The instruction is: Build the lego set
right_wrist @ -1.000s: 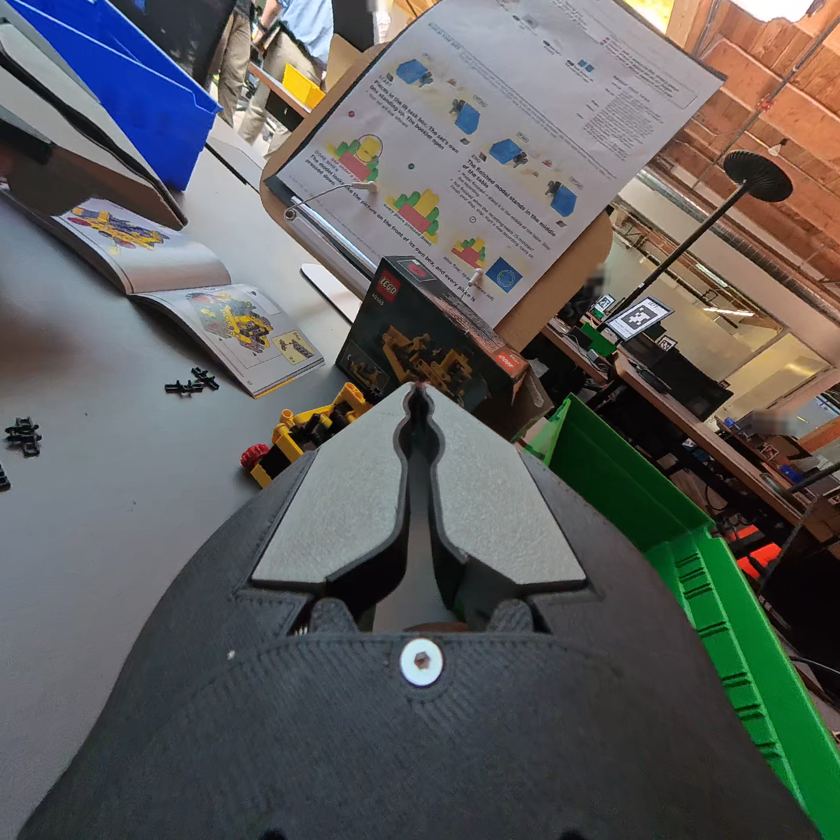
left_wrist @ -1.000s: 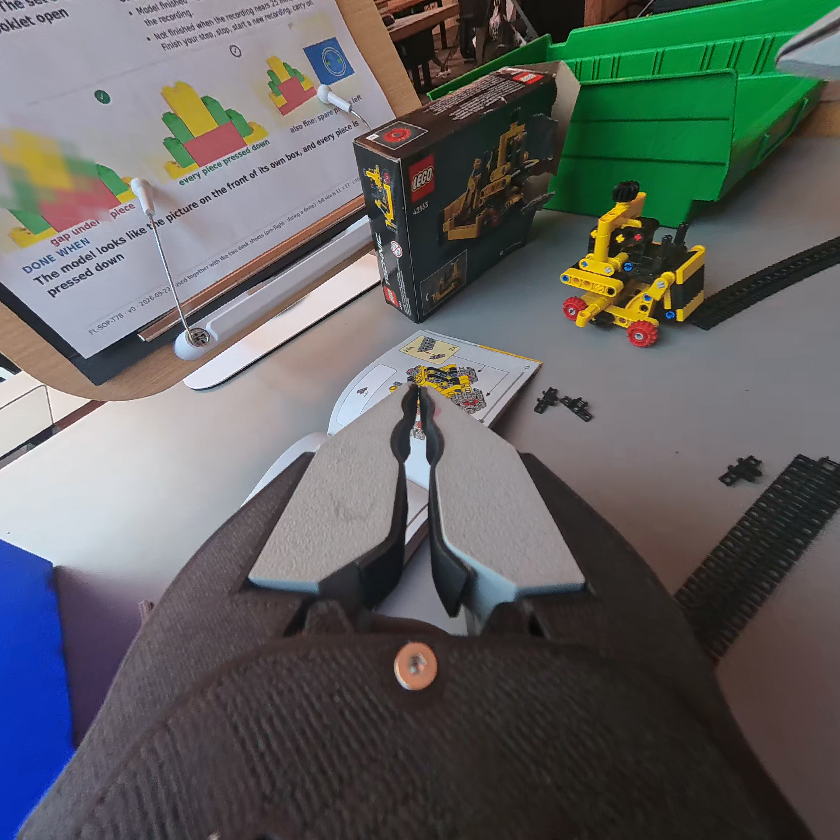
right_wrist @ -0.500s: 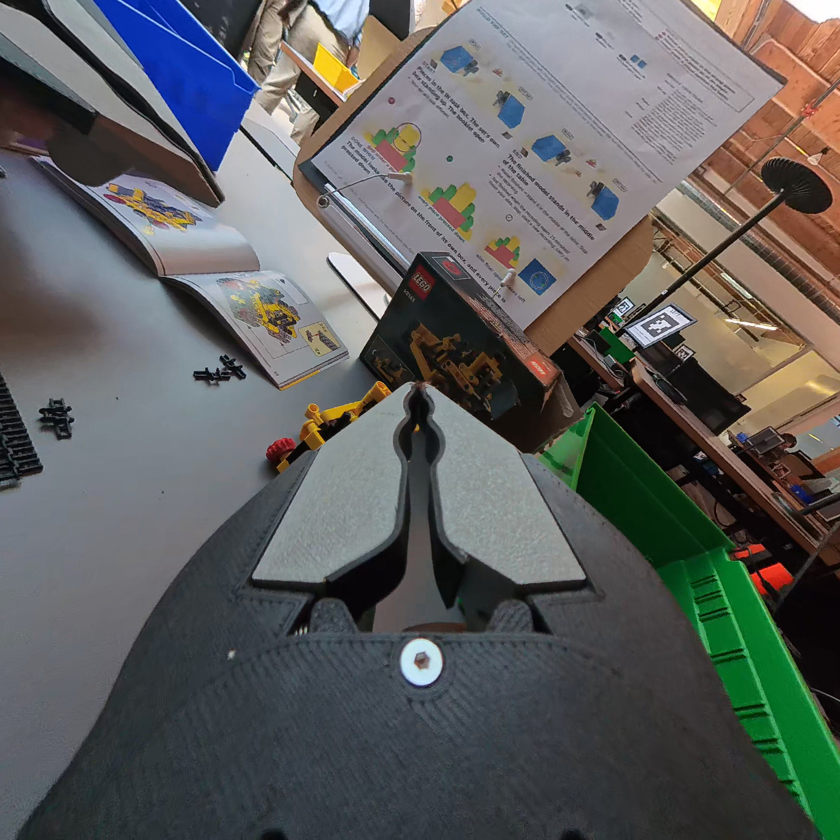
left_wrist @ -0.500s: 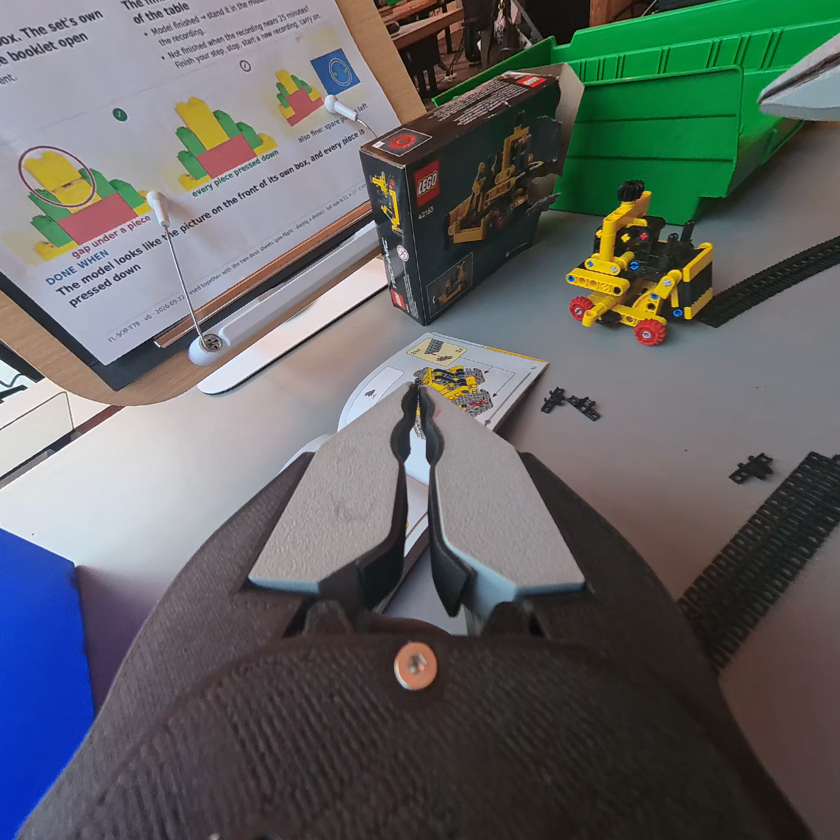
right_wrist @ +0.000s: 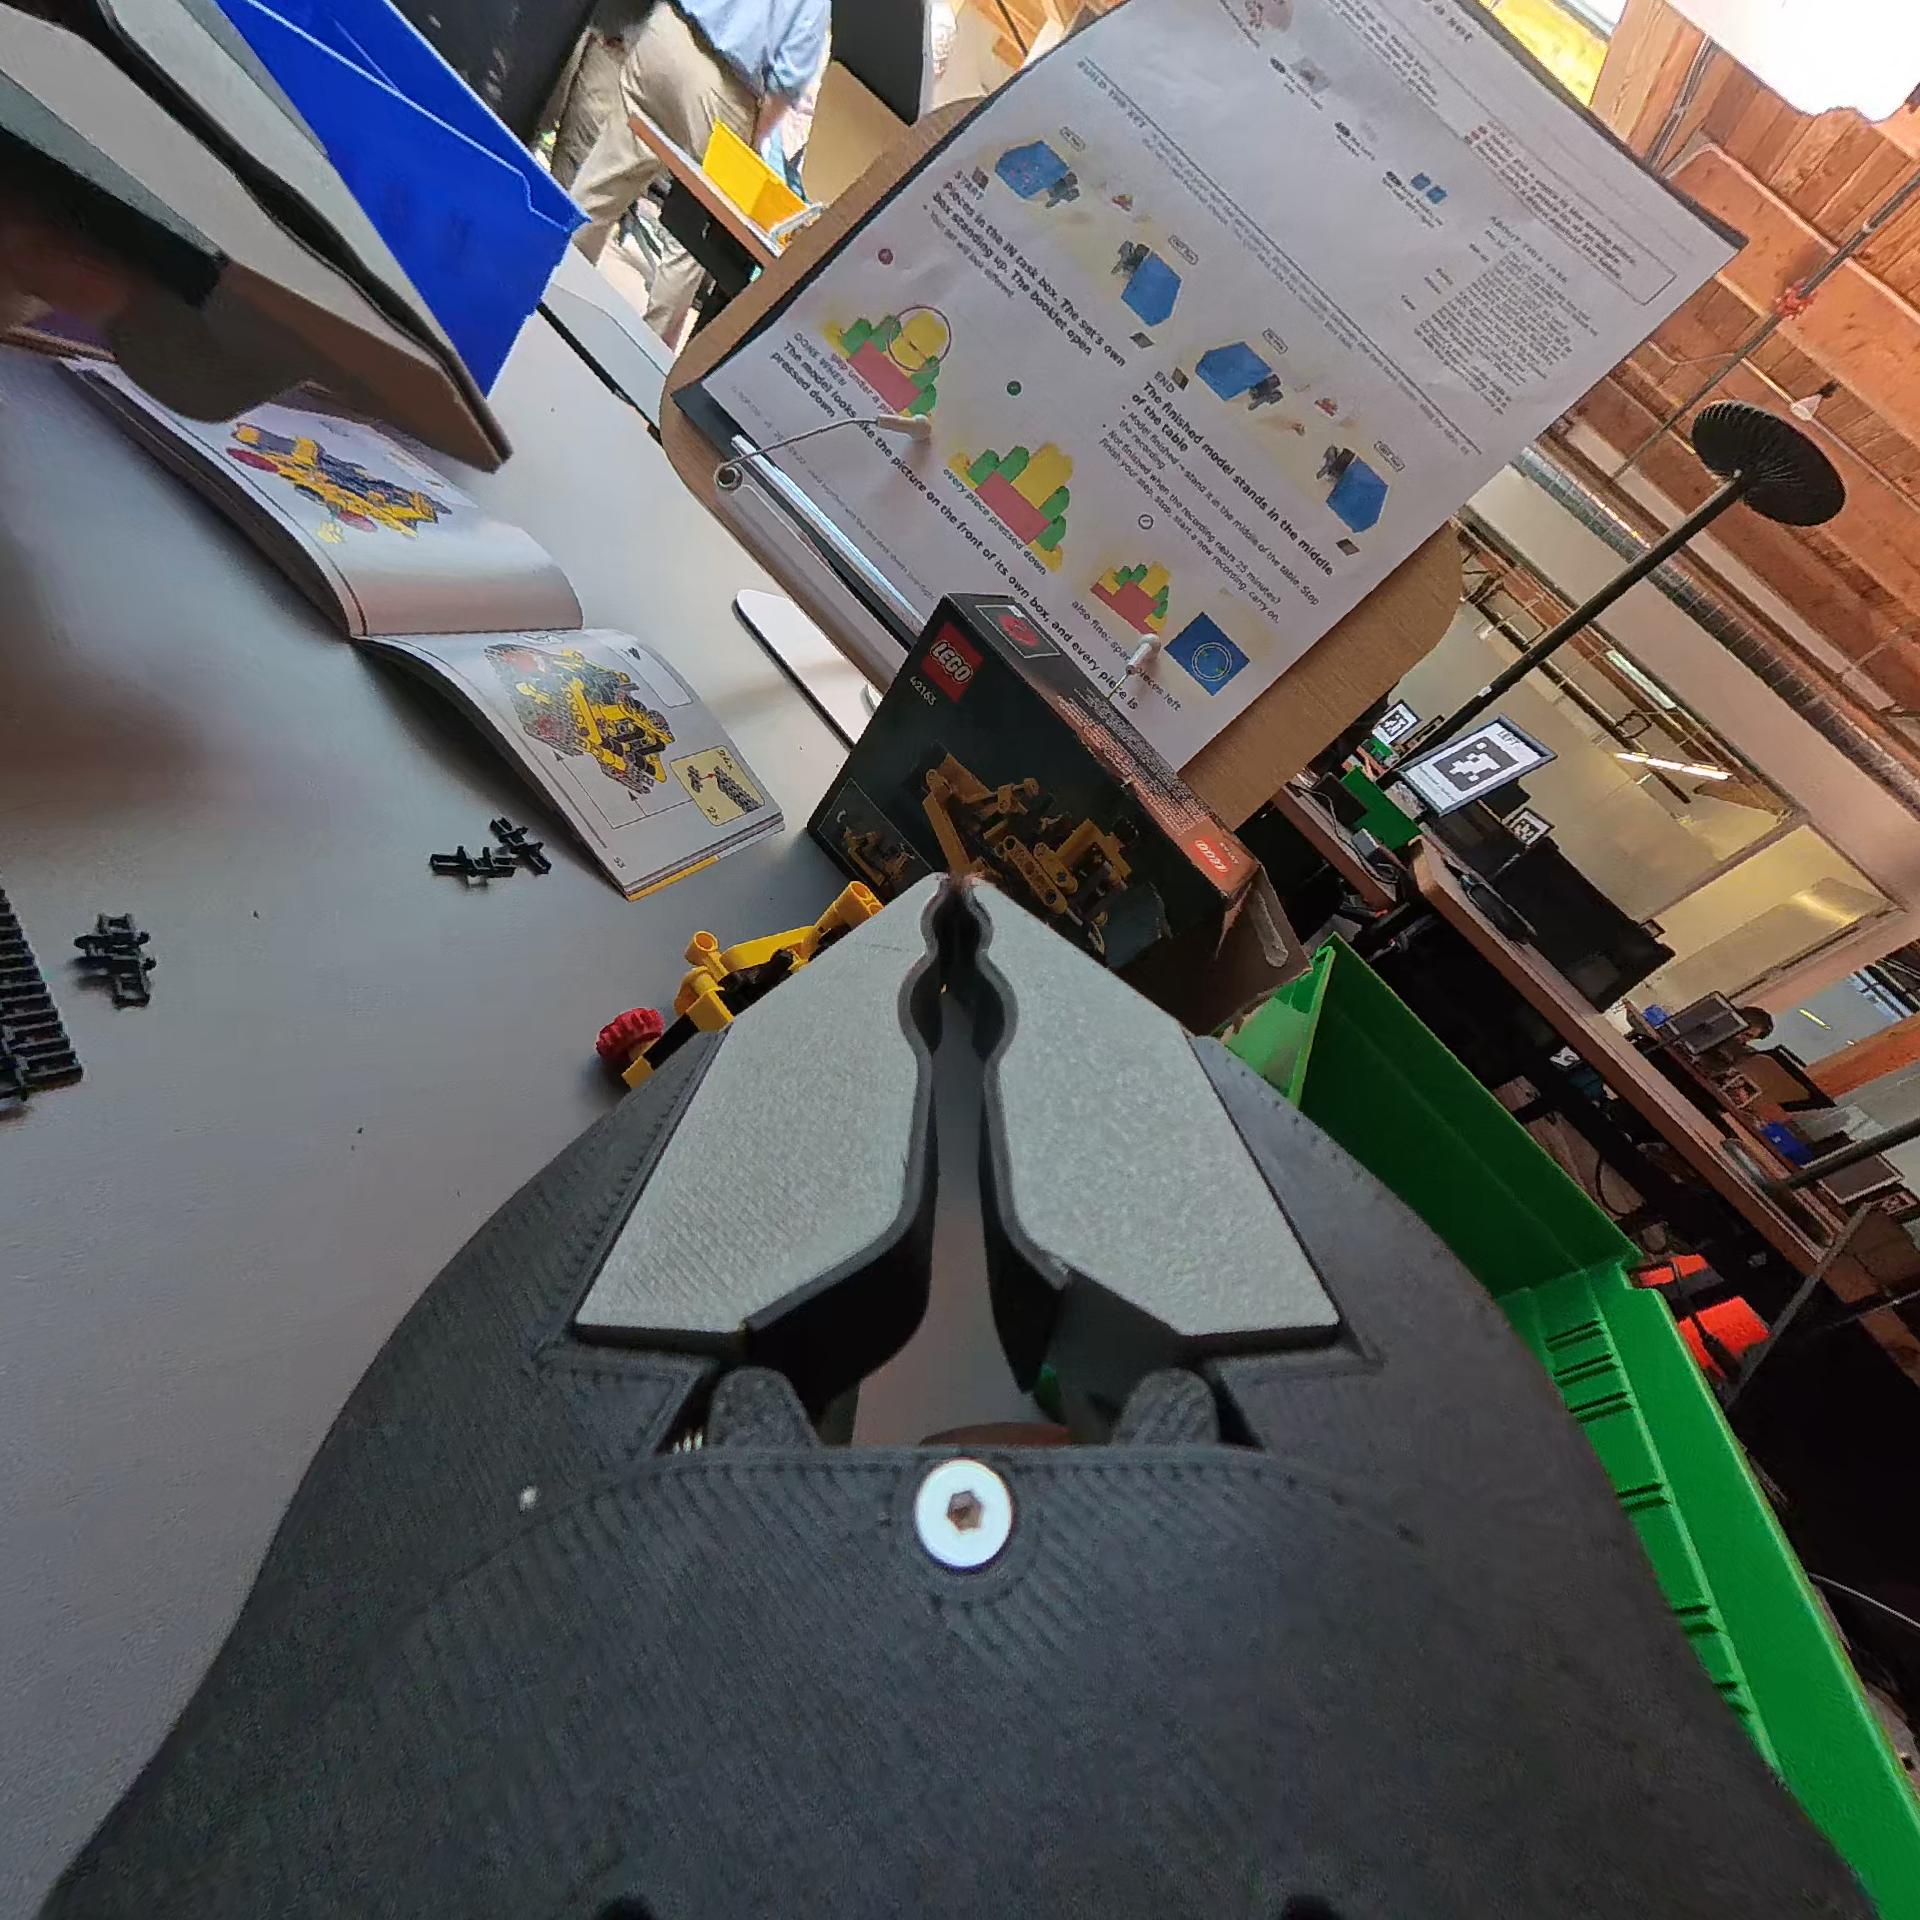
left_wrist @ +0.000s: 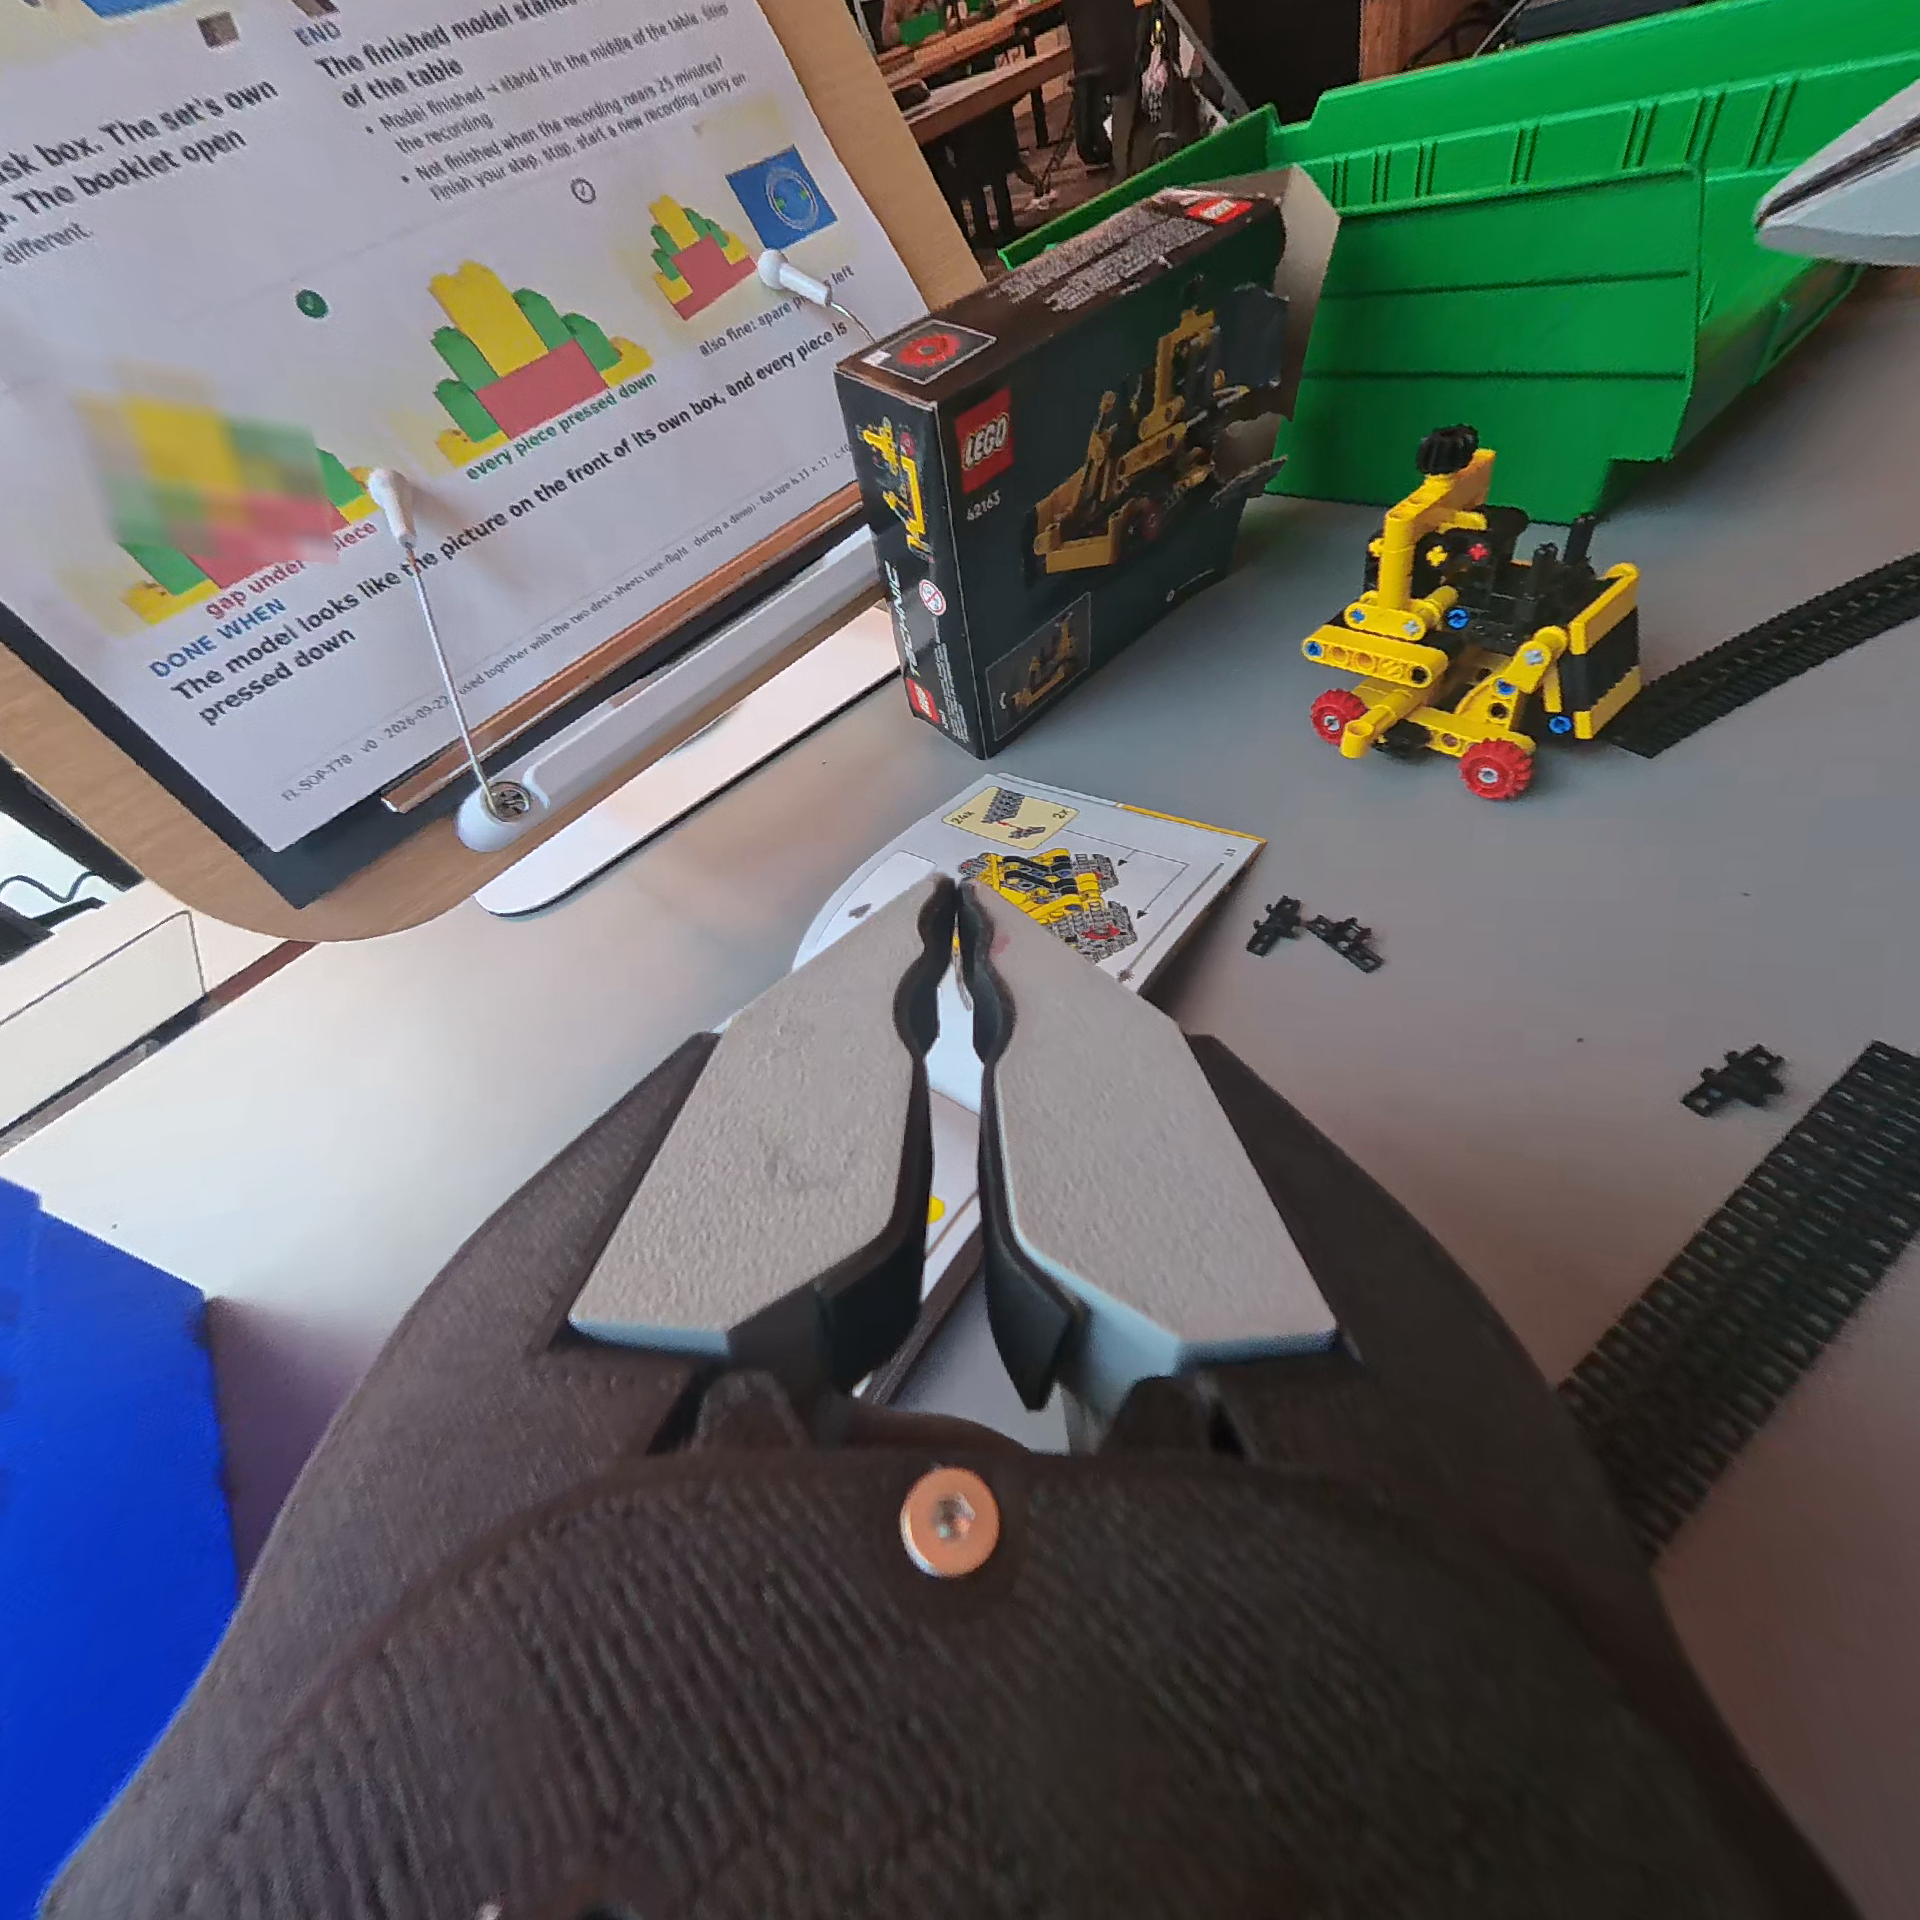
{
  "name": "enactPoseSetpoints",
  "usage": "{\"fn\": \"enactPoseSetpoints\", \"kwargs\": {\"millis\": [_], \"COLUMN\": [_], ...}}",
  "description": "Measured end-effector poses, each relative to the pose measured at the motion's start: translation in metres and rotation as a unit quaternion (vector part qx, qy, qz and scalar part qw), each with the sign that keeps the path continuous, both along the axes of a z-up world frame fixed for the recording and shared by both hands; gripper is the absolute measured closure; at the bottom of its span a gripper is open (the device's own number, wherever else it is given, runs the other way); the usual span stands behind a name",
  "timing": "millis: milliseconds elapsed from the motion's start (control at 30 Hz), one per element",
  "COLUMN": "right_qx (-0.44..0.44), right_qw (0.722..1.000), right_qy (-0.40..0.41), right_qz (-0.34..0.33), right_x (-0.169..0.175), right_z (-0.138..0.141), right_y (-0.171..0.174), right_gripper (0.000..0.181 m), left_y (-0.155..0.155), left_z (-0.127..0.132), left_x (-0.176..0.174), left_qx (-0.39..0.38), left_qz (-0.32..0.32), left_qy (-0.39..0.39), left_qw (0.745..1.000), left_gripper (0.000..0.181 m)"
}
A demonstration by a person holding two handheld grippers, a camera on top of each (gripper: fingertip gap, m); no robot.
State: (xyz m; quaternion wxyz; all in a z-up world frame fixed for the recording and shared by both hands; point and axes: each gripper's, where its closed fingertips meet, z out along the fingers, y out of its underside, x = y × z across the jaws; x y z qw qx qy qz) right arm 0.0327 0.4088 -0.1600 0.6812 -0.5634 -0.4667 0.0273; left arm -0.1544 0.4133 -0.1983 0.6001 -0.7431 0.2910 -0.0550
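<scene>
A yellow and black lego vehicle (left_wrist: pixel 1470 623) with red wheels stands on the grey table, right of the set's dark box (left_wrist: pixel 1060 499). In the right wrist view the vehicle (right_wrist: pixel 727 977) is partly hidden behind my right gripper. The open instruction booklet (left_wrist: pixel 1081 883) lies under my left gripper (left_wrist: pixel 956 894), which is shut and empty above it. My right gripper (right_wrist: pixel 951 894) is shut and empty, held above the table near the vehicle. Black track strips (left_wrist: pixel 1745 1288) and loose black links (left_wrist: pixel 1314 930) lie on the table; the links also show in the right wrist view (right_wrist: pixel 488 852).
A green bin (left_wrist: pixel 1558 281) stands at the back right, also at the right in the right wrist view (right_wrist: pixel 1538 1278). A propped instruction sheet (left_wrist: pixel 416 364) stands behind the box. A blue bin (right_wrist: pixel 436 197) is at the far left. People stand beyond the table. My right fingertips sit around 20 cm from my left ones.
Both grippers have shifted slightly, so the views slid a little; the right view now shows more of the booklet and links. Both stay shut. Nothing on the table has moved.
</scene>
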Motion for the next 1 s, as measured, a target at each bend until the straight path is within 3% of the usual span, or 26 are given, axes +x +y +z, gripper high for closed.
{"fn": "enactPoseSetpoints", "kwargs": {"millis": [267, 400, 467, 633, 833, 1000], "right_qx": [-0.005, -0.014, -0.072, -0.173, -0.239, -0.247], "right_qw": [1.0, 0.994, 0.98, 0.943, 0.922, 0.922], "right_qy": [-0.004, -0.015, -0.042, -0.135, -0.187, -0.189], "right_qz": [0.016, 0.11, 0.181, 0.249, 0.242, 0.229], "right_x": [-0.005, -0.031, -0.052, -0.084, -0.09, -0.088], "right_z": [-0.002, -0.007, -0.025, -0.073, -0.104, -0.106], "right_y": [-0.004, -0.035, -0.058, -0.091, -0.094, -0.088], "right_gripper": [0.181, 0.181, 0.181, 0.181, 0.181, 0.181], "left_y": [0.0, -0.001, -0.001, 0.0, 0.0, 0.001], "left_z": [0.001, -0.001, 0.0, -0.002, 0.0, 0.0], "left_x": [-0.001, 0.003, 0.003, 0.002, 0.002, 0.001], "left_qx": [0.0, 0.002, 0.008, 0.004, 0.011, 0.007], "left_qz": [0.0, -0.005, -0.006, -0.004, -0.002, -0.002], "left_qy": [-0.002, 0.005, 0.008, 0.009, 0.011, 0.006], "left_qw": [1.0, 1.0, 1.0, 1.0, 1.0, 1.0], "left_gripper": [0.181, 0.181, 0.181, 0.181, 0.181, 0.181]}}
